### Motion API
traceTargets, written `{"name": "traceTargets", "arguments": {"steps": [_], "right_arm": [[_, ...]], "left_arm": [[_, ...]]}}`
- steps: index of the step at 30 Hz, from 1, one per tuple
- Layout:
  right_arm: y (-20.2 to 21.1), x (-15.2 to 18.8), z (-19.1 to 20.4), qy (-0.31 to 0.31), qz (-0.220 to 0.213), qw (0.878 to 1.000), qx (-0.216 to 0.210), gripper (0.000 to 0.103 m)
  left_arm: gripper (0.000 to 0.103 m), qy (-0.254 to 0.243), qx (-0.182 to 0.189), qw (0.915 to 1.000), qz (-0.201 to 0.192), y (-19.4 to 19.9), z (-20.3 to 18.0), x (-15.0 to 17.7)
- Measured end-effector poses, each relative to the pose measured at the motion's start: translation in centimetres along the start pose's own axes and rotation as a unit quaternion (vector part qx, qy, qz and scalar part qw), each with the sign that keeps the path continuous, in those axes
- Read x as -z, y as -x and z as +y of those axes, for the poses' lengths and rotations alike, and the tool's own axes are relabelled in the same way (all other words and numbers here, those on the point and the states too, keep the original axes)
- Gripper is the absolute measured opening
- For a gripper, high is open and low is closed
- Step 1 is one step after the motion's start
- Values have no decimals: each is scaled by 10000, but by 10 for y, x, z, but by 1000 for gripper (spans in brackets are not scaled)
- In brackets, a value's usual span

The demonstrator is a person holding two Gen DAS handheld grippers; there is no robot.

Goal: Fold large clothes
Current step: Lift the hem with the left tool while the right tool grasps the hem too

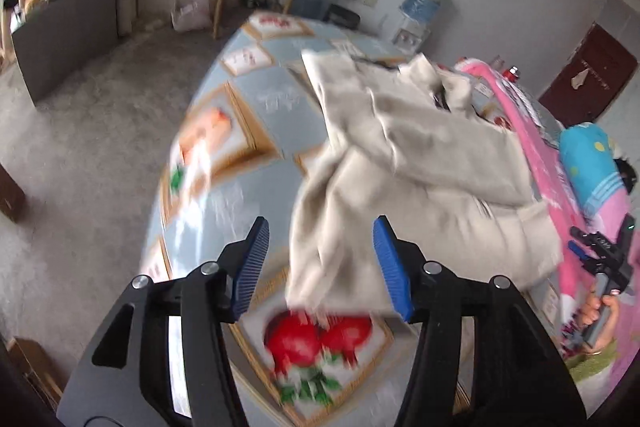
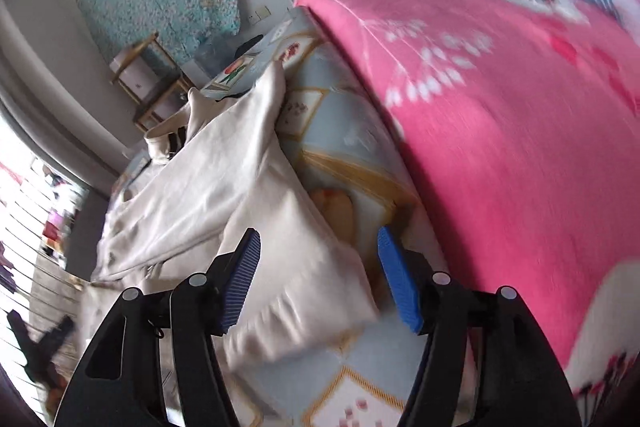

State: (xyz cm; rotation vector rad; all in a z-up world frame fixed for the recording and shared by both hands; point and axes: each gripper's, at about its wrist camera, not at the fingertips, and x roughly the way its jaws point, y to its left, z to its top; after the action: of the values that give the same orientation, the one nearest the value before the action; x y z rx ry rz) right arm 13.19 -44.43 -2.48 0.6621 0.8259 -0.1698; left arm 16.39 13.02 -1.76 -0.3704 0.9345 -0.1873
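Left wrist: blurred garment (image 1: 404,163) hem.

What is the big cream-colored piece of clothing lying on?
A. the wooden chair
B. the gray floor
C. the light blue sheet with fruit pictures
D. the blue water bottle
C: the cream garment lies spread over the light blue sheet with framed fruit pictures.

Cream garment (image 2: 224,179) on patterned bedsheet (image 2: 352,155), pink blanket (image 2: 520,131) beside, jaws apart.
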Motion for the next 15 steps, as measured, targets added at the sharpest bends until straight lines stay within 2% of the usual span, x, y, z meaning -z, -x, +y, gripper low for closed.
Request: {"name": "traceTargets", "arguments": {"steps": [1,2,3,5,7,12,15], "right_arm": [[0,5,-6,-117,77,9999,-65,62],[-1,13,-13,-259,200,9994,-119,62],[-3,16,-17,-321,279,9990,-128,62],[-9,22,-20,-319,352,9988,-101,62],[-14,21,-16,-146,284,9995,-26,62],[-32,7,1,305,129,9992,244,62],[-51,4,15,626,150,9973,340,48]], "left_arm": [[58,99,97,9998,107,-1,2,7],[66,257,185,9992,233,-3,5,16],[69,377,244,9985,307,-5,6,22],[69,710,404,9955,475,-16,10,32],[69,860,316,9943,538,-26,11,37],[67,1008,62,9947,169,-38,8,31],[61,942,-161,9954,-40,-43,2,27]]}}
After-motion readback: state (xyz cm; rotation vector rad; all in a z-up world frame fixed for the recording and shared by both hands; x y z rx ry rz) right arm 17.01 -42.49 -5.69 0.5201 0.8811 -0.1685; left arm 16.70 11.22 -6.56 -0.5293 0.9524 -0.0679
